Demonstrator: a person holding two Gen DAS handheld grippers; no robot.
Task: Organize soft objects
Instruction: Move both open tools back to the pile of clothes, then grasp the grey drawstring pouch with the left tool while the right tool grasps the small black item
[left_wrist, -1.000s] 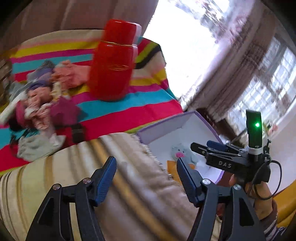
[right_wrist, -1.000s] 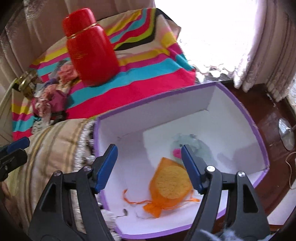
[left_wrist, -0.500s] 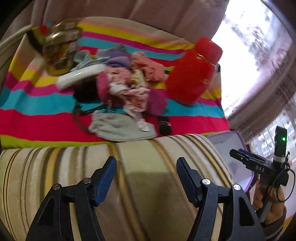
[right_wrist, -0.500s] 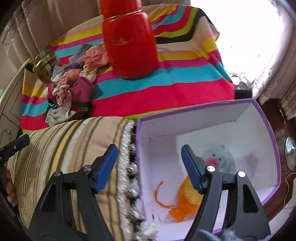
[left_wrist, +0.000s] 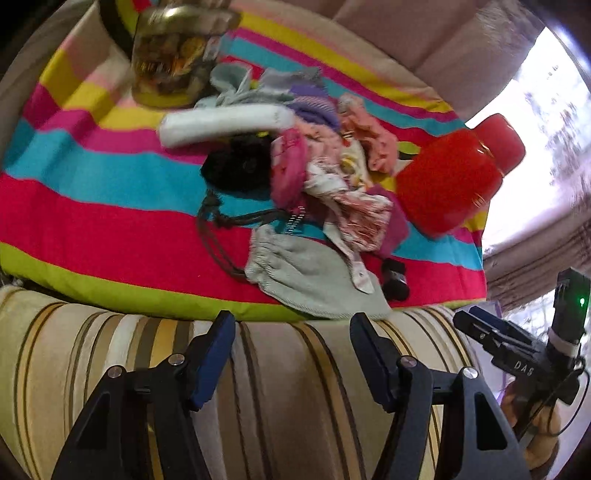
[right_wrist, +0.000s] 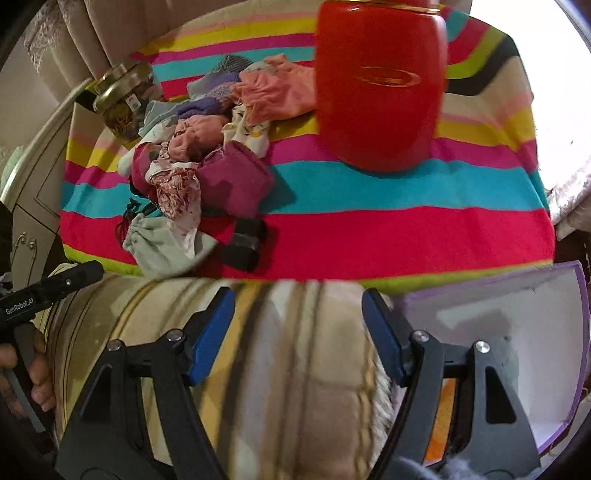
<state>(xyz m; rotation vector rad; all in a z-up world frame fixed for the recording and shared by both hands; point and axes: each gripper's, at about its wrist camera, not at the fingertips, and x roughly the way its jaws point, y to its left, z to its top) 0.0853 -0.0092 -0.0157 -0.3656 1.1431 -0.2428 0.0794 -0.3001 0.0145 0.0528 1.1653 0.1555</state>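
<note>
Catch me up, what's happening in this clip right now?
A person is sorting soft items with two handheld grippers. Right now both the left gripper and right gripper are open and empty, hovering over a striped cushion. The pile of small clothes and pouches sits untouched on the rainbow-striped cloth, beside a red container. The purple-edged box is at the right, with something orange partly visible inside.
</note>
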